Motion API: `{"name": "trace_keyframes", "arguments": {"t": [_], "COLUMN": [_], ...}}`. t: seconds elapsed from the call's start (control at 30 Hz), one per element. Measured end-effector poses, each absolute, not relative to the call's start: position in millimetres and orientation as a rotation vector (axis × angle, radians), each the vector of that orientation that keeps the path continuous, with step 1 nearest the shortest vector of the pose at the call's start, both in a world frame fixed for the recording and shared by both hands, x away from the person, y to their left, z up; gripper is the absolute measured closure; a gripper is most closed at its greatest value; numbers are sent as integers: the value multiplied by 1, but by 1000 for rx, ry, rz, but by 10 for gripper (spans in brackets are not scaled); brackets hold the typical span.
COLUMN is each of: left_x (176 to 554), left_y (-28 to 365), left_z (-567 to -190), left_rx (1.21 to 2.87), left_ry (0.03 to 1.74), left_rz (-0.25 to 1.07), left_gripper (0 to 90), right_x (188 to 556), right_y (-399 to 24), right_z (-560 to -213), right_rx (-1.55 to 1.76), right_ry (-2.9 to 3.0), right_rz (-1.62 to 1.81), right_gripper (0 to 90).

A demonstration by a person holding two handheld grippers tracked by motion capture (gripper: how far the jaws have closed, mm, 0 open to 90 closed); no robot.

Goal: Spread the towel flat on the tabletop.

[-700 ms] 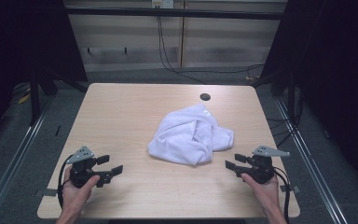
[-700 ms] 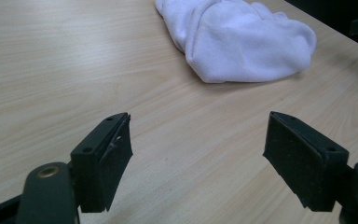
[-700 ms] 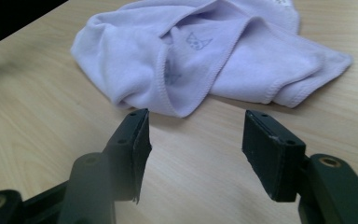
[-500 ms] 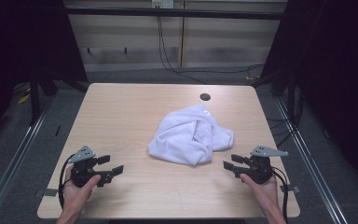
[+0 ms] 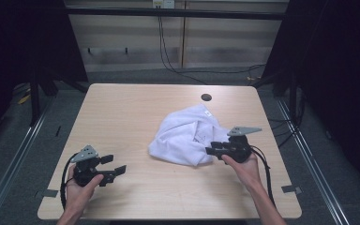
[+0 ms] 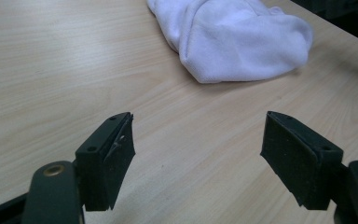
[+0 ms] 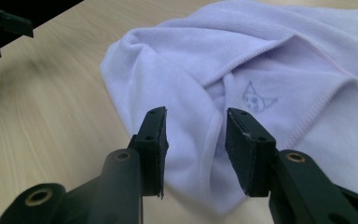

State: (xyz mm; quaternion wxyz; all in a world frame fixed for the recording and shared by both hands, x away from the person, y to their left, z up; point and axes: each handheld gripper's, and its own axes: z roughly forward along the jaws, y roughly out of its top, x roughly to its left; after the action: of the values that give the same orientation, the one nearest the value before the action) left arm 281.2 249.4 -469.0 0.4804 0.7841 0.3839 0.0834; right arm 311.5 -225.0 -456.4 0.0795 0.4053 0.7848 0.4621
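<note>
Handling: towel (image 7: 270, 70) soft, light, floppy; pinch the folded hem between your spread right gripper (image 7: 193, 149); left gripper (image 6: 198, 154) gapes, empty.

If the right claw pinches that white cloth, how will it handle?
The white cloth lies crumpled in soft folds, so it will likely droop and unfurl when lifted. It looks light. Its knit surface should grip the right claw pads rather than slip.

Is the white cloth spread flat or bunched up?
Bunched up: the white cloth lies in a rumpled heap with overlapping folds on the table.
</note>
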Motion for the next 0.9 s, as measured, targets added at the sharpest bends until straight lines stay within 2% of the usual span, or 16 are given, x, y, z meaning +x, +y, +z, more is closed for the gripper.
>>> {"name": "trace_keyframes", "arguments": {"t": [0.2,0.23,0.27,0.43,0.5,0.57,0.6,0.7,0.9], "left_x": [284,284,284,284,284,284,284,285,285], "left_y": [249,248,248,246,245,244,244,243,245], "left_z": [-468,-468,-468,-468,-469,-469,-470,-470,-470], "left_rx": [1913,1911,1923,1931,1930,1931,1932,1942,1933], "left_ry": [938,929,918,906,916,920,920,920,936], "left_rz": [209,204,196,197,196,198,195,192,201], "left_gripper": [248,248,248,245,231,225,225,226,226], "right_x": [350,354,359,358,359,358,358,354,336], "right_y": [-211,-208,-200,-185,-181,-180,-180,-178,-159], "right_z": [-468,-472,-480,-494,-500,-500,-500,-504,-504], "right_rx": [1254,1264,1270,1268,1287,1312,1312,1312,1242], "right_ry": [2392,2403,2436,2465,2440,2431,2431,2446,2520], "right_rz": [1373,1360,1342,1235,1227,1209,1209,1255,1308], "right_gripper": [564,544,438,384,430,528,528,710,736]}}
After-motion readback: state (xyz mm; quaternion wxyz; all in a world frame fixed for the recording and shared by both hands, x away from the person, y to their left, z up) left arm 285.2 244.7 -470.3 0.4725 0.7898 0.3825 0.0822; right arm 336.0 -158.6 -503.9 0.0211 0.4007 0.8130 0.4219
